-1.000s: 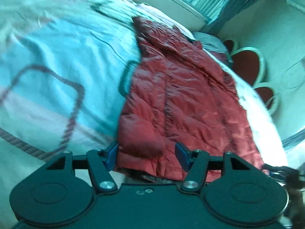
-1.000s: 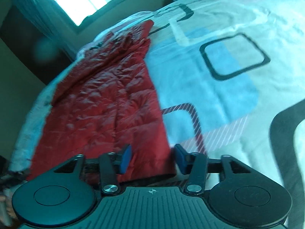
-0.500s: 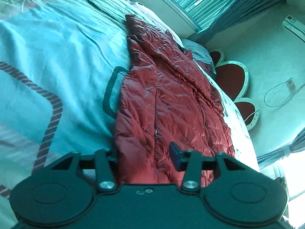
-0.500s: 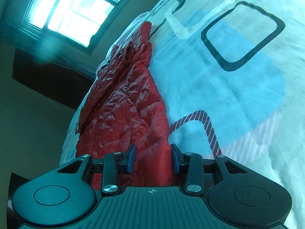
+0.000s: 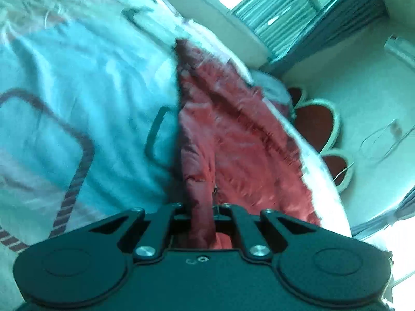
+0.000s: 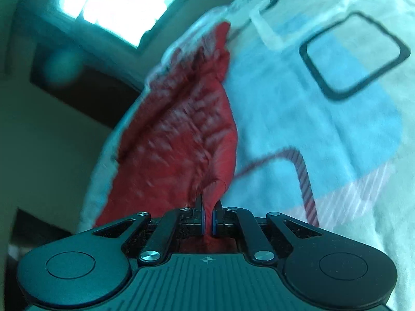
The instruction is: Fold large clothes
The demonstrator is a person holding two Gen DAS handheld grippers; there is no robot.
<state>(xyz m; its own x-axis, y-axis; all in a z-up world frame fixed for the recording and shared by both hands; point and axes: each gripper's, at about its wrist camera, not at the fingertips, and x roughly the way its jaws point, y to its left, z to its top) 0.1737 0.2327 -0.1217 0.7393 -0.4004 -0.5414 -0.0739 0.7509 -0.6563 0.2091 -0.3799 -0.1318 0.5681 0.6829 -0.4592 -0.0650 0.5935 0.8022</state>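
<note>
Hem corners are what I have pinched, one in each hand, judging by how the red puffer jacket [image 5: 233, 134] runs away from both cameras along the bed [image 5: 77, 103], close to the bed's window-side edge. My left gripper [image 5: 201, 208] is closed down narrow on a thick roll of the jacket's near edge, and my right gripper [image 6: 207, 213] is clamped nearly shut on a thinner tuck of the same edge, the blue pads [image 6: 214, 220] squeezing red fabric. I hold both corners so the near end can lift as one straight line and, I judge, be carried toward the collar end for a crosswise fold without the slippery quilted shell sliding askew

Both views are smeared with motion blur, so quilting lines and any zip are hard to read. The sleeves I cannot make out; they may be tucked under the body. The stretch of hem between the two grippers falls below both views, and the far collar end by the window [image 6: 122, 5] dissolves into glare
</note>
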